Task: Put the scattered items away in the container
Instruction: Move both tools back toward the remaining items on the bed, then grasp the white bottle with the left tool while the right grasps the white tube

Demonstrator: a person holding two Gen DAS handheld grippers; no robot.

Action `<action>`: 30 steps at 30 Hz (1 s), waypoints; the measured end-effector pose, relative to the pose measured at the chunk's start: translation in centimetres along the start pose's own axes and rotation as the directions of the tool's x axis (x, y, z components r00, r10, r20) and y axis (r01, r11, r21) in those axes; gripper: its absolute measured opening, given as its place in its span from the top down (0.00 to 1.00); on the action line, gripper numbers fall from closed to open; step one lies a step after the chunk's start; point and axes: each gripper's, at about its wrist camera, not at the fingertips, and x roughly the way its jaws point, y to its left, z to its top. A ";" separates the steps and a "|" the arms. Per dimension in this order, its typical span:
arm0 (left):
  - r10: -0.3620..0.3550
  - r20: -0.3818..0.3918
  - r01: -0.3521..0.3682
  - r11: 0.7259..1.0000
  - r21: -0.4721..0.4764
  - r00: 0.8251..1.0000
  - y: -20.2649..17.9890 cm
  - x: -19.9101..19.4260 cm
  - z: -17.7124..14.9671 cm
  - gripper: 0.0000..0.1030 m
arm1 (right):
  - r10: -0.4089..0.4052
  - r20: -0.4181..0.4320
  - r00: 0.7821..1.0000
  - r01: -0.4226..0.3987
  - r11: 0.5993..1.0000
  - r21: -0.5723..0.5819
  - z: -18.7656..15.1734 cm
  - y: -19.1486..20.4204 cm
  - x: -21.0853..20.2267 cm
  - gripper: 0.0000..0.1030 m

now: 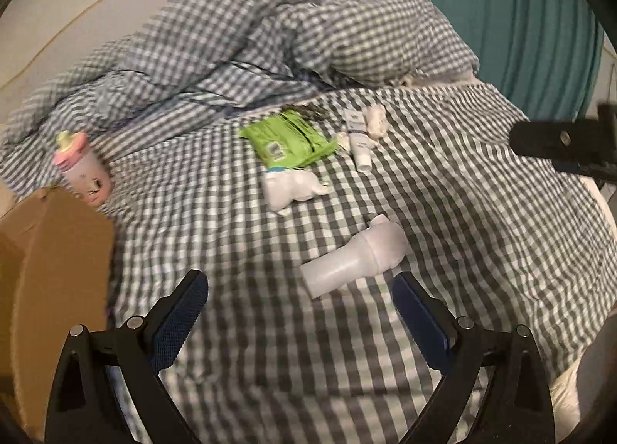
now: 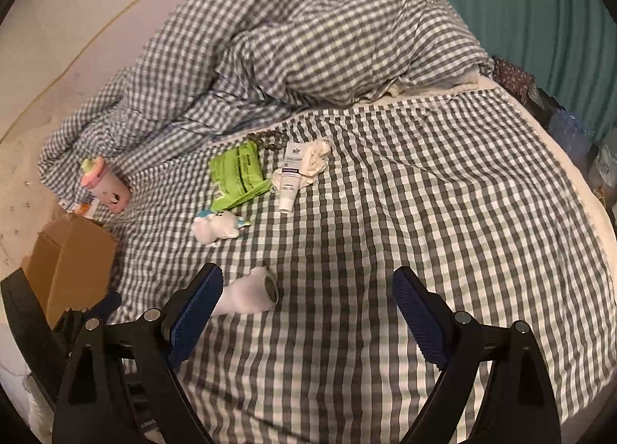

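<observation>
White bottle [image 1: 353,260] lying on bedspread [image 1: 462,212]

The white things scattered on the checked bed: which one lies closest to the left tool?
The smooth white plastic bottle lying on its side, just ahead of the open left tool. The white plush toy and white tube lie farther off.

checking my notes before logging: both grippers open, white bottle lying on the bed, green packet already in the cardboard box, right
Not quite. The green packet is not in the cardboard box; the right wrist view shows it lying on the checked bedsheet. The rest holds: left gripper and right gripper open, white bottle lying down.
</observation>
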 end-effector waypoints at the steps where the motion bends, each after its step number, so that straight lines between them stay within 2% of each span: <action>1: -0.007 -0.004 0.007 1.000 0.006 1.000 -0.3 0.9 0.1 0.04 | -0.003 -0.008 1.000 0.003 1.000 -0.001 0.3 -0.1 0.7 0.13; 7: -0.009 -0.036 0.011 0.998 0.065 0.999 -2.0 5.5 0.6 0.04 | -0.031 -0.075 0.997 0.028 0.999 -0.030 2.3 0.1 5.5 0.13; 12: -0.089 -0.028 0.091 0.992 0.090 0.996 -2.7 7.4 1.3 0.04 | -0.032 -0.109 0.994 0.028 0.999 -0.037 3.5 0.2 8.3 0.13; 17: -0.177 -0.038 0.180 0.978 0.108 0.984 -3.5 8.6 1.6 0.05 | -0.039 -0.126 0.991 0.031 0.998 -0.062 4.4 0.8 10.1 0.13; 18: -0.206 -0.058 0.211 0.972 0.108 0.977 -3.7 9.0 1.4 0.10 | -0.039 -0.128 0.991 0.031 0.997 -0.064 4.5 0.8 10.3 0.13; 20: -0.251 -0.119 0.265 0.958 0.114 0.961 -4.1 9.9 0.9 0.44 | -0.041 -0.130 0.991 0.032 0.997 -0.071 4.8 0.9 10.8 0.13; 21: -0.247 -0.139 0.265 0.956 0.126 0.959 -4.4 10.2 0.7 0.56 | -0.043 -0.130 0.991 0.033 0.997 -0.075 4.9 1.0 11.1 0.13; 23: -0.235 -0.134 0.253 0.956 0.145 0.963 -4.7 9.9 0.2 0.56 | -0.039 -0.132 0.990 0.028 0.996 -0.081 5.2 1.2 11.7 0.13; 26: -0.238 -0.151 0.253 0.963 0.091 0.959 -3.5 9.2 0.1 0.56 | -0.028 -0.138 0.990 0.014 0.995 -0.097 5.6 2.0 12.7 0.13; 28: -0.194 -0.159 0.203 0.978 0.043 0.968 -2.1 8.6 0.2 0.56 | -0.019 -0.145 0.989 0.003 0.994 -0.109 5.8 2.7 13.6 0.16; 30: -0.096 -0.170 0.101 0.995 0.020 0.981 -0.6 7.9 0.3 0.56 | -0.008 -0.160 0.987 -0.010 0.993 -0.114 6.0 3.4 14.6 0.23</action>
